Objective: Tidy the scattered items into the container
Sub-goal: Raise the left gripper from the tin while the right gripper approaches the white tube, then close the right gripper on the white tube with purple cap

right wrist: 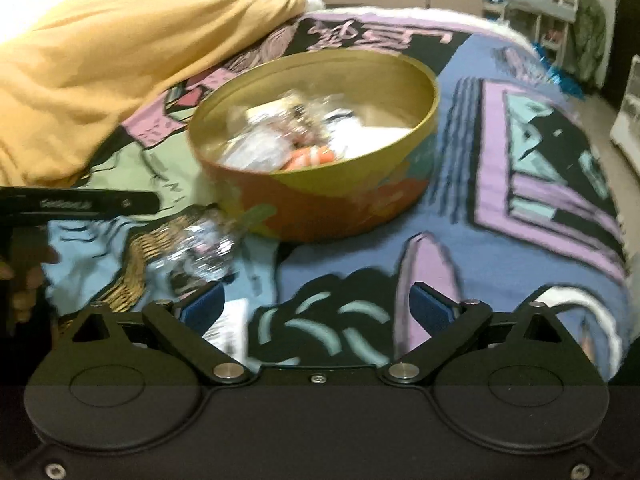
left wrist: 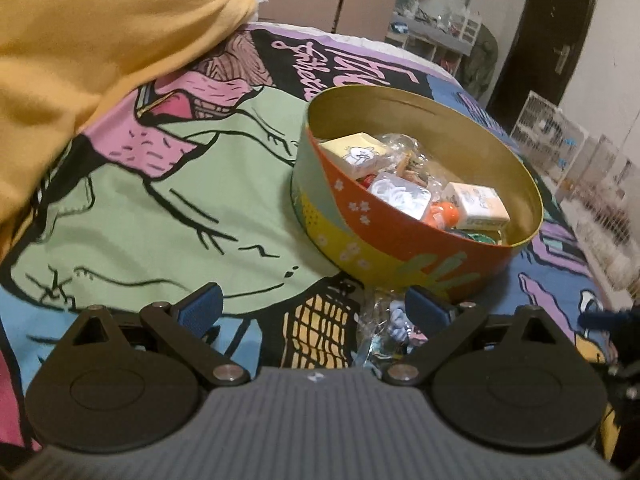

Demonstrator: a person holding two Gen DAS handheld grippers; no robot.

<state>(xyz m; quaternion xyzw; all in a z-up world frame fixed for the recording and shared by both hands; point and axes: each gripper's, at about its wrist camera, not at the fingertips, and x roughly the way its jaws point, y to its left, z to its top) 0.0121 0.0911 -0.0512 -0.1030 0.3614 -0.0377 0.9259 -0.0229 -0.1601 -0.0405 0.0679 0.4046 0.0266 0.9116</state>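
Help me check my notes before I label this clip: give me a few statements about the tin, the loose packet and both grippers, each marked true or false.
1. The round tin already holds several items. True.
2. A clear plastic packet lies on the bedspread outside the tin. True.
3. The left gripper is clamped on the packet. False: its jaws stand wide open, the packet only near its right pad.
4. The right gripper carries a white box. False: nothing sits between its open jaws.
5. The tin has its lid on. False: it is open at the top.
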